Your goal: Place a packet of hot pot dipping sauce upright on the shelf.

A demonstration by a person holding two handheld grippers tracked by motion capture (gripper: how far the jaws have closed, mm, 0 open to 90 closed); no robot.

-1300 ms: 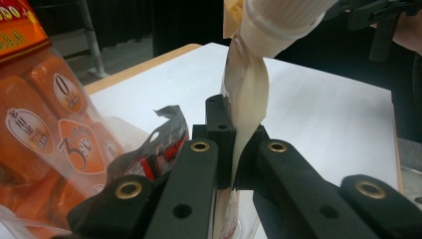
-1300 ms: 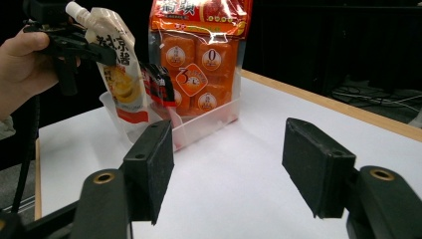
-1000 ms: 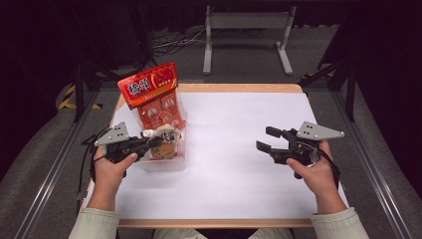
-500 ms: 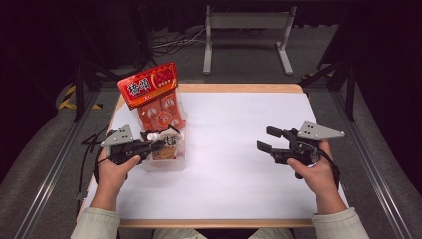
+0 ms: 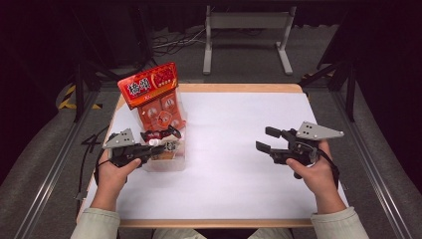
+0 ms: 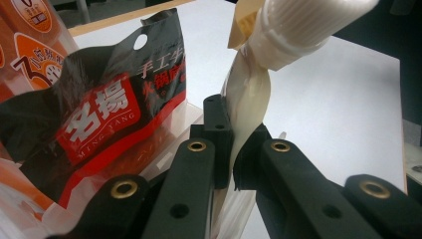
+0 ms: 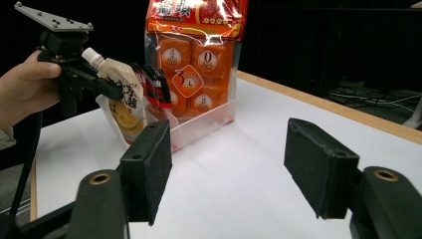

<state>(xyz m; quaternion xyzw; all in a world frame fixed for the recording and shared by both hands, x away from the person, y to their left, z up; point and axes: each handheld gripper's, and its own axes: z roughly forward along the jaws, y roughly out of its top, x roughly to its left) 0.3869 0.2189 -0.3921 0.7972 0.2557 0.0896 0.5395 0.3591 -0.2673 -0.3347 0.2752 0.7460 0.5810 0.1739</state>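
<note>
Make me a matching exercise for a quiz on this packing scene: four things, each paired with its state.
1. left gripper
2. right gripper
3. white spout pouch
4. orange snack bag

A. upright at the far end of the clear bin
B. jaws apart, nothing between them
C. pinched below its cap
D. shut on a pouch

Pairs: 1-D, 2-B, 3-C, 4-A

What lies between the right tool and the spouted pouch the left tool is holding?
Nothing but bare white table. In the high view, the right tool stands open well away from the spouted pouch; the right gripper view shows the same stretch.
</note>
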